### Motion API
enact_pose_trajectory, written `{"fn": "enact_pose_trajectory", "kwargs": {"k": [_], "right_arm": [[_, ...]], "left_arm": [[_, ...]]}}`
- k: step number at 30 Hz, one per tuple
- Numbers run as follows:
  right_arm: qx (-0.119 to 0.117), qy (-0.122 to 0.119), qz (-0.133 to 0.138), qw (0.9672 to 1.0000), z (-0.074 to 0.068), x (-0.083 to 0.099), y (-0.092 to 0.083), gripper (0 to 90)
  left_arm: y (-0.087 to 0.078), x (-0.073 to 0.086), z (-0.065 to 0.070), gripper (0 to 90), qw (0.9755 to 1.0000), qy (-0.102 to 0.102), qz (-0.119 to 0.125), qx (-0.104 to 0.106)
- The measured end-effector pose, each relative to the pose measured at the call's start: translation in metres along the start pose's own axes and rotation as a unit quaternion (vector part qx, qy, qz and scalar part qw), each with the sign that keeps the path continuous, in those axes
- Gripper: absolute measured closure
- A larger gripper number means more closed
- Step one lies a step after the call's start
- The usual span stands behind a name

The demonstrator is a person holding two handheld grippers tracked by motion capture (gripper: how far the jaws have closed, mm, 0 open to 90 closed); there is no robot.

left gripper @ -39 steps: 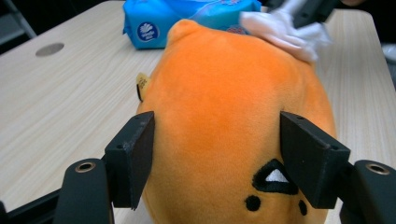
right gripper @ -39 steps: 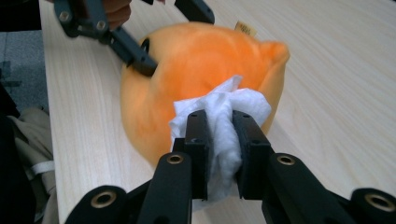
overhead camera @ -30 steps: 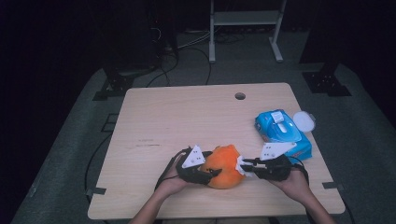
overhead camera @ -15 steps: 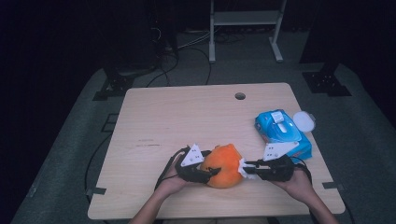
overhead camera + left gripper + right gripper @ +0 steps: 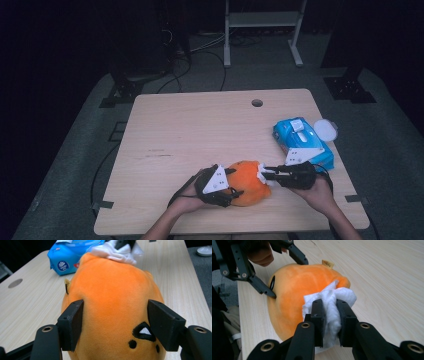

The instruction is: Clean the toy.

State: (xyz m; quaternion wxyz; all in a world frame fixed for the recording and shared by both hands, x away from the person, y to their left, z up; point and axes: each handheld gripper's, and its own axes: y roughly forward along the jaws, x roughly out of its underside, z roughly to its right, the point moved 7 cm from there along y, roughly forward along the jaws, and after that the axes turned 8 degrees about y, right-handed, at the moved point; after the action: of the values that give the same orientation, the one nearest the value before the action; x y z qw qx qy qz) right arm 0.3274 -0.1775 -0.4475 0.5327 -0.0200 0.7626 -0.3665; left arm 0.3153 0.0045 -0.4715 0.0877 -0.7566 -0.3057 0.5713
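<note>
Two grippers meet over an orange plush toy that lies on the wooden table near its front edge, a little right of the middle. The left gripper comes at the toy from the left; in the left gripper view its two black jaws stand on either side of the toy's round body, pads pressed into the orange pile, so it has the toy clamped between them. A small embroidered black mark with a white centre sits just beside the right-hand jaw in that view. The right gripper reaches in from the right, its jaws drawn close together and pinching a crumpled white wipe; the wipe bulges out ahead of the pads and touches the toy's side, close to a small yellow tag on the far side of the toy. In the high view the wipe shows as a white patch right against the toy's right end. A blue pack of wipes lies on the table behind the right hand, near the right edge, with a round white lid just beside it at the table's rim.
</note>
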Motion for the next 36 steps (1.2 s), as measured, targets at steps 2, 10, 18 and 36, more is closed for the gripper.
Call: {"fn": "enact_pose_trajectory", "kwargs": {"k": [2,10,18,36], "right_arm": [[0.003,0.000,-0.006,1.0000,0.001,0.003,0.000,76.6],[-0.004,-0.009,-0.007,0.9999,-0.007,0.001,0.002,76.6],[0.009,-0.009,0.007,0.9999,-0.006,-0.004,0.001,76.5],[0.047,-0.039,-0.008,0.9981,-0.010,-0.003,0.004,76.5]], "left_arm": [[-0.001,0.003,-0.007,29.9,0.9995,-0.032,0.001,-0.007],[0.001,0.003,-0.004,30.0,0.9995,-0.030,0.012,0.000],[0.001,0.000,-0.001,28.6,0.9999,-0.016,0.002,-0.001],[0.006,-0.002,0.000,28.1,0.9997,-0.023,-0.001,-0.005]]}}
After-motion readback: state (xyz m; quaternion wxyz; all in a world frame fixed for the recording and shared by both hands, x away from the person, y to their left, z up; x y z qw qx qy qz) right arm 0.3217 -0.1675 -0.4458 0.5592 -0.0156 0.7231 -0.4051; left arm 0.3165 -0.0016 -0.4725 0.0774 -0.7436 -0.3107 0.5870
